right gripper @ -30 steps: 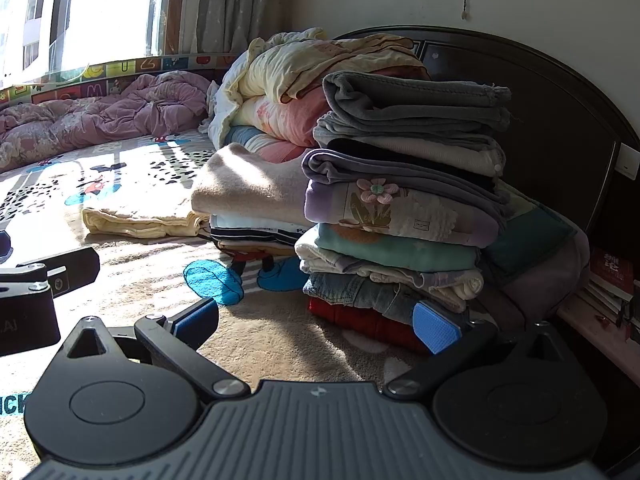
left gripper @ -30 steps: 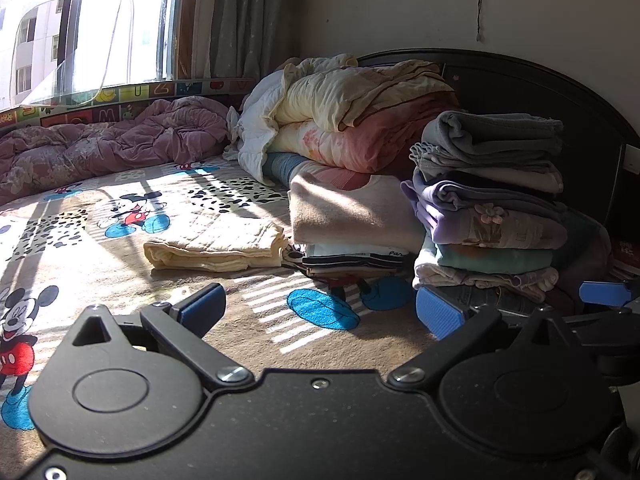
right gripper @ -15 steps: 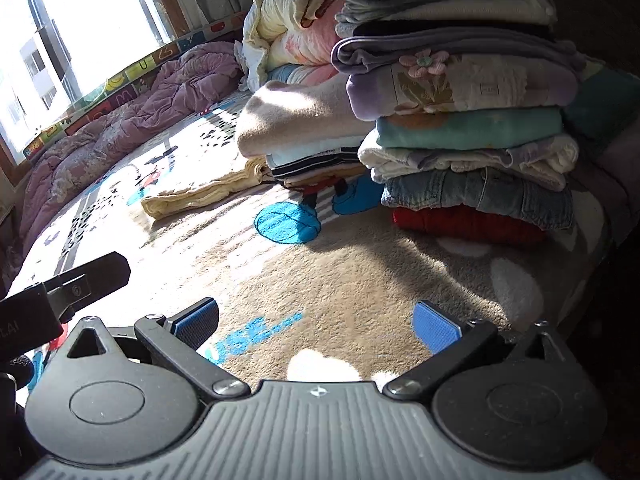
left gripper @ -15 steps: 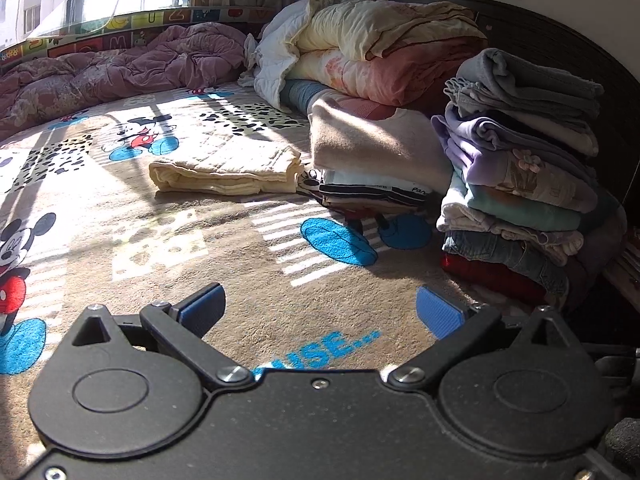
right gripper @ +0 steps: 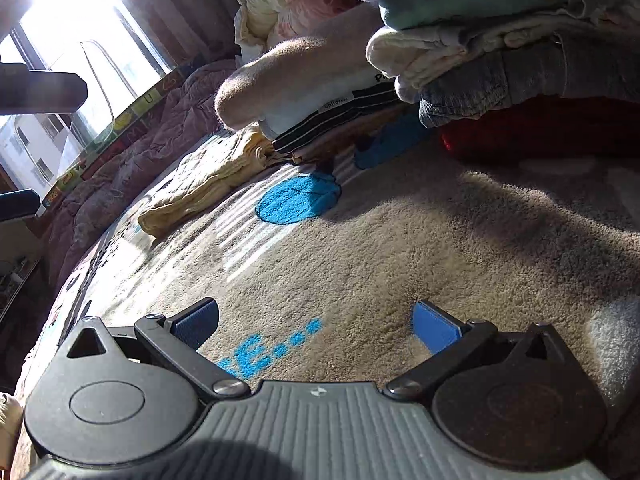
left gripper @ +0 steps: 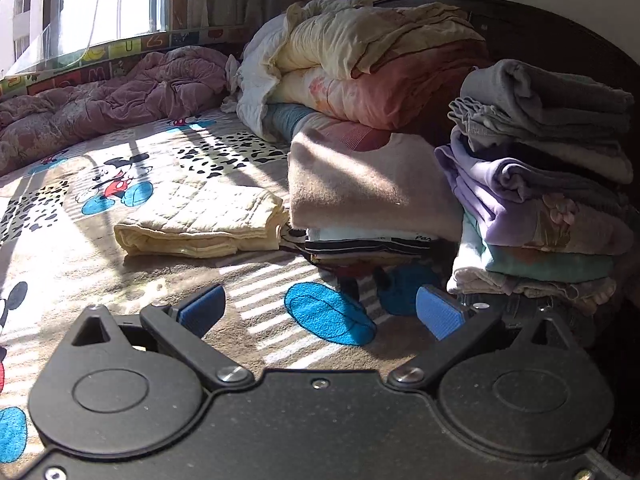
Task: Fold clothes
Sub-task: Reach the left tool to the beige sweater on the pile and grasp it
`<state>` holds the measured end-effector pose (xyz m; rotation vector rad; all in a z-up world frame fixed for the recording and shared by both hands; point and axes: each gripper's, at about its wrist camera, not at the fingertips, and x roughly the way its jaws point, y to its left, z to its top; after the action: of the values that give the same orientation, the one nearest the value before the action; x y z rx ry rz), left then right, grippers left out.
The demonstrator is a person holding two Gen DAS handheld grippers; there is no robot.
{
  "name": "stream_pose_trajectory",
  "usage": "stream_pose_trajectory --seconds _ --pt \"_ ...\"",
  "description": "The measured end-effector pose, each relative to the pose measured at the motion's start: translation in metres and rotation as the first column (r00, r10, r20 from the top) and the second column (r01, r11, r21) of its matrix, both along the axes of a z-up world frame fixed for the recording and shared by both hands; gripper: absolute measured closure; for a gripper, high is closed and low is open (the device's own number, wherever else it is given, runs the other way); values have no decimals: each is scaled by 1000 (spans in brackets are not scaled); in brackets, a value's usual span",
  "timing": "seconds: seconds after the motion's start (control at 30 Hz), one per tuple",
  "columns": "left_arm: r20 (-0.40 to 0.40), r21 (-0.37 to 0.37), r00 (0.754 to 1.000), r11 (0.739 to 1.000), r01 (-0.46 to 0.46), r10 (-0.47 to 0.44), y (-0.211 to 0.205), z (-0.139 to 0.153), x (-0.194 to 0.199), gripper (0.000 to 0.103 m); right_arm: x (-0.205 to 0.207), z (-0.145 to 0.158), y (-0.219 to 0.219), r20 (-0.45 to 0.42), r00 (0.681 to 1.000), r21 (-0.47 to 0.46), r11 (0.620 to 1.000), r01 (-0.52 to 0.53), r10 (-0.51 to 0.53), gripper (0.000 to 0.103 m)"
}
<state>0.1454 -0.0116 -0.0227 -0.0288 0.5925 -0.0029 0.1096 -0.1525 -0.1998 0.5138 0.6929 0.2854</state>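
A tall stack of folded clothes [left gripper: 536,184] stands at the right of the bed, beside a lower stack topped by a beige sweater [left gripper: 368,184]. A folded pale yellow quilted cloth [left gripper: 204,220] lies to their left. My left gripper [left gripper: 318,312] is open above the bed cover, a short way before the stacks, holding nothing. In the right wrist view the tilted camera shows the stack's bottom layers [right gripper: 500,80] at the upper right and the yellow cloth [right gripper: 200,188]. My right gripper [right gripper: 316,324] is open and empty, low over the brown bed cover [right gripper: 400,248].
Rolled quilts [left gripper: 360,60] are piled against the dark headboard [left gripper: 560,36]. A crumpled purple blanket [left gripper: 100,100] lies along the window side. The cartoon-print bed cover [left gripper: 120,184] spreads before the stacks. A dark part of the other gripper [right gripper: 40,88] shows at the right wrist view's left edge.
The left gripper has dropped lower and come closer to the stacks. The right gripper has tilted further and moved down toward the bed cover near the foot of the tall stack. Both stay open.
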Motion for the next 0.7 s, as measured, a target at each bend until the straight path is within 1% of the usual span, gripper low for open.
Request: stream_pose_trajectory --seconds 0.1,0.13,0.17,0.23,0.33,0.37,0.43,0.5,0.53,0.6,0.63,0.67,0.7 --pt "9 23 999 999 36 -36 -12 0 45 1 12 1 -6 -37 999 -9 1000 -30 29 1" --pt "8 33 999 998 46 -46 -15 -1 61 3 16 1 -8 -49 998 -12 999 -40 39 1" --pt "6 39 999 998 53 -53 -18 -2 76 8 20 2 -10 -61 997 -14 999 -48 47 1" --pt "-12 17 998 998 55 -54 -19 -7 105 11 22 2 -15 -70 996 8 999 -47 47 1" --pt "-44 -21 998 999 36 -37 -19 -14 144 19 26 -2 -24 -90 995 61 997 -41 46 1" --pt "-55 -31 998 999 27 -28 -19 -17 156 24 28 -2 -26 -91 994 70 997 -46 52 1" --pt "-76 -61 997 998 5 -10 -17 -22 175 30 33 -3 -30 -94 993 85 995 -57 65 1" --pt "-103 -97 995 995 -11 1 -15 -29 191 33 36 -3 -31 -90 993 82 994 -73 80 1" --pt "-114 -90 993 996 -18 8 -16 -33 198 36 38 -3 -31 -88 992 80 993 -82 89 1" --pt "-116 -32 993 999 -24 21 -25 -39 206 36 39 -3 -34 -82 991 82 992 -99 106 1" --pt "-109 -7 994 1000 -16 15 -29 -39 206 40 39 -3 -36 -78 991 88 990 -106 113 1" --pt "-103 11 995 1000 6 -5 -35 -38 205 62 40 -3 -38 -77 990 96 989 -109 116 1" --pt "-101 10 995 1000 29 -28 -39 -35 202 80 40 -3 -41 -79 990 111 988 -109 119 1"
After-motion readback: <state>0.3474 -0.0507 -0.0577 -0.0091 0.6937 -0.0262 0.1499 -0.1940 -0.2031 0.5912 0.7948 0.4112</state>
